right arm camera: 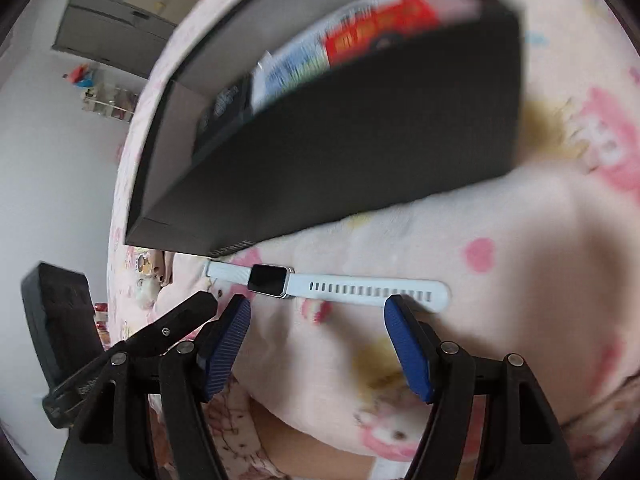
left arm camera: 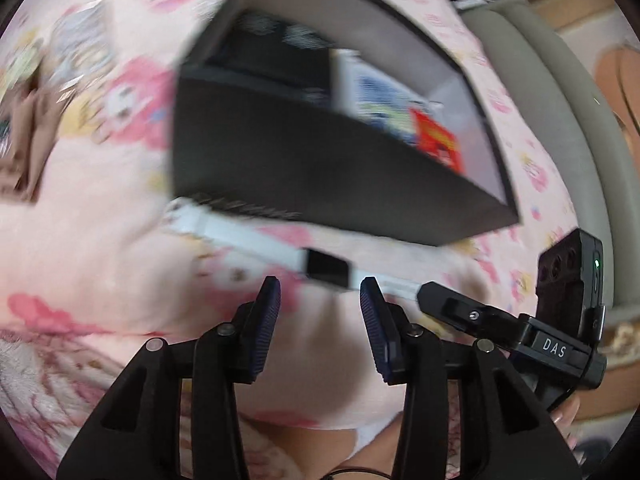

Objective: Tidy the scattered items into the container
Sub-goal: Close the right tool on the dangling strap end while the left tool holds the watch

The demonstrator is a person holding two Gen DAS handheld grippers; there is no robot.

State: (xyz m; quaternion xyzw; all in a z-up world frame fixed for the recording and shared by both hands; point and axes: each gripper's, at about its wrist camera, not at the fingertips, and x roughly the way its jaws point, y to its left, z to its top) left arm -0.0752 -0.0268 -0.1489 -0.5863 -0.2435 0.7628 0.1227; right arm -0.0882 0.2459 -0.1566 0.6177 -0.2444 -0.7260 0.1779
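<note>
A white-strapped smartwatch [left arm camera: 324,270] with a black face lies flat on the pink blanket, just in front of a black box [left arm camera: 304,168]. The box holds a black item, a blue-and-white packet [left arm camera: 384,100] and a red packet [left arm camera: 436,142]. My left gripper [left arm camera: 320,296] is open and empty, just short of the watch face. In the right wrist view the watch [right arm camera: 268,280] lies across, under the box [right arm camera: 340,160]. My right gripper [right arm camera: 318,308] is open and empty, its fingertips at the strap's near edge.
Small snack packets [left arm camera: 76,52] and a brown packet [left arm camera: 20,152] lie on the pink cartoon-print blanket [left arm camera: 100,248] at the left. A grey bed edge [left arm camera: 560,92] curves at the right. The other gripper's body [left arm camera: 568,304] sits close on the right. White floor [right arm camera: 48,200] lies left of the bed.
</note>
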